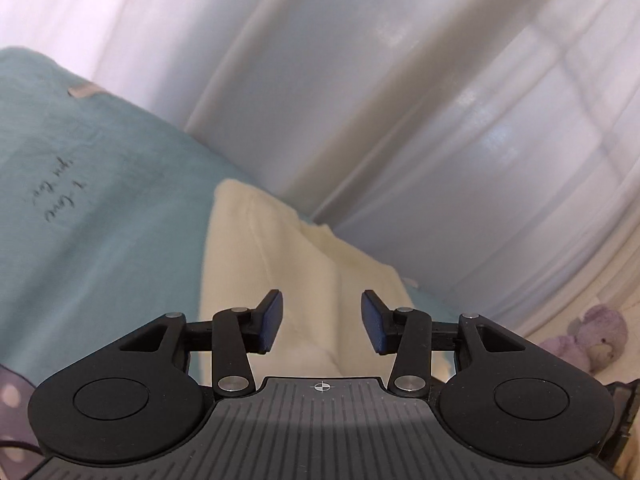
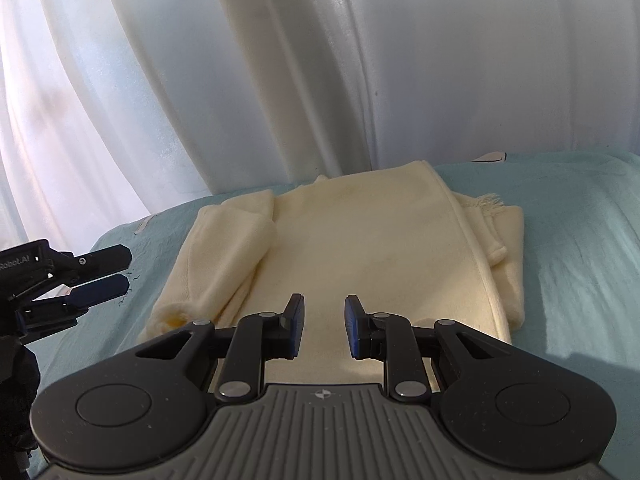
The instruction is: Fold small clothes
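A cream small garment (image 2: 360,248) lies partly folded on the teal bedcover (image 2: 580,240), its left sleeve (image 2: 232,248) laid inward and a layer doubled along the right side. My right gripper (image 2: 324,324) hovers over the garment's near edge, open, with nothing between its blue pads. My left gripper (image 2: 120,274) is off the garment's left side above the bedcover. In the left wrist view the left gripper (image 1: 322,320) stands open and bare, with the cream garment (image 1: 280,272) beyond and below it.
White curtains (image 2: 280,80) hang just behind the bed's far edge. The bedcover (image 1: 100,200) carries dark script lettering (image 1: 60,196). A purple plush toy (image 1: 596,336) lies at the right, and spotted fabric (image 1: 12,396) shows at the lower left.
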Motion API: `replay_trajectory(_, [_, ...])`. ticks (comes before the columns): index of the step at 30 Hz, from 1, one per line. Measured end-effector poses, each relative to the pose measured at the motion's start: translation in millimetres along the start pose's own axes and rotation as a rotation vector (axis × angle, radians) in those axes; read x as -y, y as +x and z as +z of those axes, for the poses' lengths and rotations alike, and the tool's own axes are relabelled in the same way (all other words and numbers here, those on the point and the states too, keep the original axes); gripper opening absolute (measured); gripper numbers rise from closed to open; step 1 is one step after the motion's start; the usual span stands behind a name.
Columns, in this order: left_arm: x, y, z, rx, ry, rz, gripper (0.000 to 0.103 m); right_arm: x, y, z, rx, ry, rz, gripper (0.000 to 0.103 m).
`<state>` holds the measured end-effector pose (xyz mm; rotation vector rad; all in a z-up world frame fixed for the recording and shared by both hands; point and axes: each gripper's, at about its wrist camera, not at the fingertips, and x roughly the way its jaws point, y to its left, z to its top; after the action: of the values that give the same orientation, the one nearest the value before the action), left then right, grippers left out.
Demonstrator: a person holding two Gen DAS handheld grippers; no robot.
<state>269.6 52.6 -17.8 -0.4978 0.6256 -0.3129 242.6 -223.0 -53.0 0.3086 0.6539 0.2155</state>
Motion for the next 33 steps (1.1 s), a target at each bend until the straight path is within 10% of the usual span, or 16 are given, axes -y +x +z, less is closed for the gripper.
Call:
replay_trajectory(3, [-10.7,14.6,-3.3,-0.072,0.000,0.104,0.047,-8.5,7.2,0.0,-0.022,-0.007,0.031,0.021])
replay_trajectory(23, [-37.4,27.1,-35.4,-0.206,-0.041,-0.023,0.049,-3.5,109.1,38.4,-0.303,0.308,0.314,0.047])
replay_trajectory(33, [-37.2,21.7,-36.8,-0.205,-0.046,-0.031,0.049,-3.8,129.2,41.4,-0.336,0.346,0.374,0.015])
